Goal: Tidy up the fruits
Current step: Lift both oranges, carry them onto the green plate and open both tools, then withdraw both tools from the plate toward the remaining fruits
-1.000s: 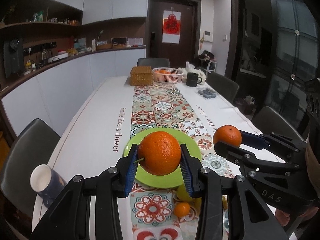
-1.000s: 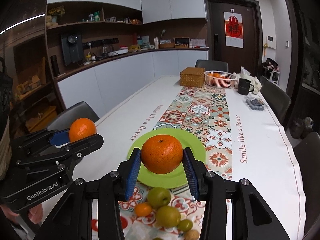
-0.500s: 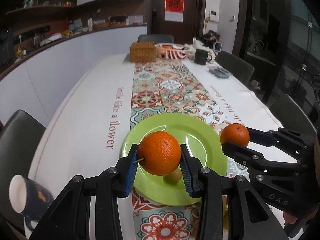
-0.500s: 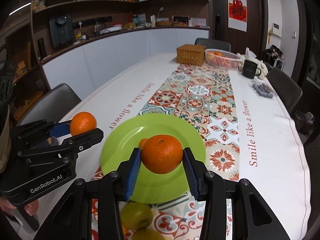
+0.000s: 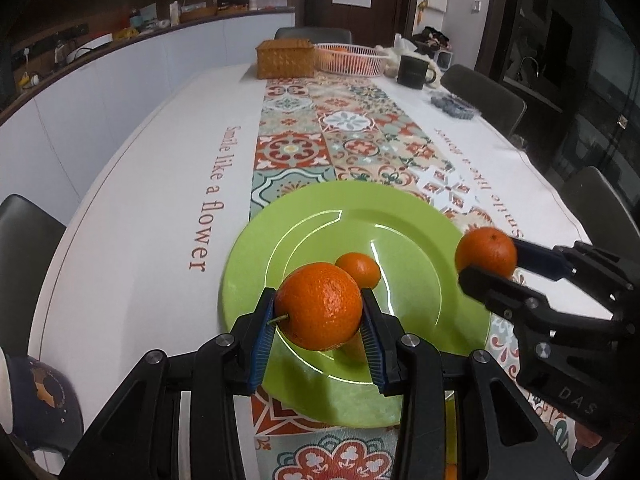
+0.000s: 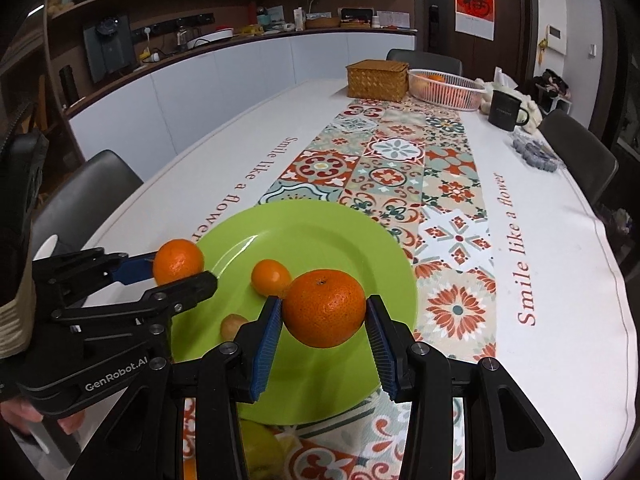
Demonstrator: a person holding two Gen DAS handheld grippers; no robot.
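A lime green plate (image 5: 400, 232) (image 6: 320, 232) lies on the patterned table runner. My left gripper (image 5: 317, 294) has a large orange (image 5: 318, 312) between its blue pads, low over the plate's near left part. Its jaws are opening, though the pads still touch the fruit. In the right wrist view that left gripper (image 6: 182, 272) is seen at the plate's left rim. My right gripper (image 6: 323, 304) is shut on a second orange (image 6: 324, 308), just above the plate's near right part. A small orange (image 6: 271, 277) (image 5: 358, 270) and a little yellowish fruit (image 6: 233, 325) rest on the plate.
Green fruits (image 6: 260, 452) lie on the runner just in front of the plate. A dark mug (image 5: 36, 396) stands at the near left table edge. At the far end are a wicker box (image 5: 285, 59), a white basket (image 5: 350, 59) with oranges, and a black mug (image 5: 412, 72). Chairs line both sides.
Both grippers have come down and forward over the green plate, each still carrying its orange. The plate now looks larger, and the small fruits on it have come into view.
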